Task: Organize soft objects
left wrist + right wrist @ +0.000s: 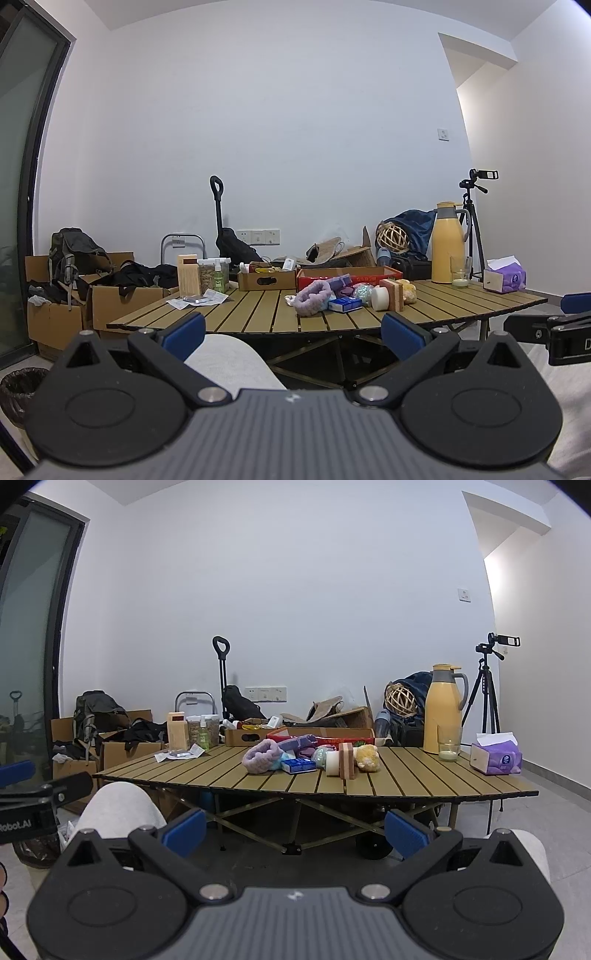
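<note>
At the left edge of the right wrist view, the black body of the left gripper carries white lettering reading "Robot.AI". At the right edge of the left wrist view, the black body of the right gripper shows a single white "D".

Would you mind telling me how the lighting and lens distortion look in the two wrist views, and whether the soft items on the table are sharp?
Left wrist view: even, dim indoor light, brighter at the right doorway; fisheye bows the table edge and door frame; the purple headband is reasonably sharp. Right wrist view: same soft light, bright patch at upper right, dark vignette corners; the yellow plush is small but legible.
</note>
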`<action>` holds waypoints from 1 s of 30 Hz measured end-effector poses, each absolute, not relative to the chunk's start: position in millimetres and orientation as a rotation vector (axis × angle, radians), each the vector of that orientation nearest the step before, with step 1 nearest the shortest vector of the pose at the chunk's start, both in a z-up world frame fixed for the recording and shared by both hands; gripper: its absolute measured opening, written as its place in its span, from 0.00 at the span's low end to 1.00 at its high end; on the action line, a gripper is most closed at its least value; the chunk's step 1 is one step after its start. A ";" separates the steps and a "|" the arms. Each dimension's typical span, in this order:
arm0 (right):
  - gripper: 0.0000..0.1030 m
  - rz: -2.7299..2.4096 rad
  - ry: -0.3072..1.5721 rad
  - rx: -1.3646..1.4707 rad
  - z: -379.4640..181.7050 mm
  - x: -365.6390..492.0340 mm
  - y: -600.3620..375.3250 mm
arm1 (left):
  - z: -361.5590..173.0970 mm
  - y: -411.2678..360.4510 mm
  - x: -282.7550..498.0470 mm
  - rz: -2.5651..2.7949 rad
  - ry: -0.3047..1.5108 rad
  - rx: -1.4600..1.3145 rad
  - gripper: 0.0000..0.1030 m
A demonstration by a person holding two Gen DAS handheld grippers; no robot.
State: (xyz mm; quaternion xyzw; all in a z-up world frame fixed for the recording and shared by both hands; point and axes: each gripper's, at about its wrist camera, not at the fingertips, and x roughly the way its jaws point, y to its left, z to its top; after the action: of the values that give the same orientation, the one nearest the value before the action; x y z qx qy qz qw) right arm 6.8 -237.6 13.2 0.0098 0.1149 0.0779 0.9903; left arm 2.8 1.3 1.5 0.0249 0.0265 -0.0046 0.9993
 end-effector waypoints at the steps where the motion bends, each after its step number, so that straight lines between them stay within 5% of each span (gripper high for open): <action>1: 1.00 0.159 0.229 0.022 13.3 6.4 -237.9 | 1.7 1.0 1.6 -0.010 0.051 0.051 1.00; 30: 1.00 0.157 0.225 0.028 13.5 5.0 -240.0 | 0.3 4.6 -1.9 -0.025 0.039 0.068 1.00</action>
State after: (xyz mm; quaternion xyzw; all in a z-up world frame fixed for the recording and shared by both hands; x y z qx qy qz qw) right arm 5.0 -240.0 13.5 0.0141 0.1119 0.0783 0.9905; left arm -1.9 4.6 0.3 0.0341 0.0193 -0.0126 0.9992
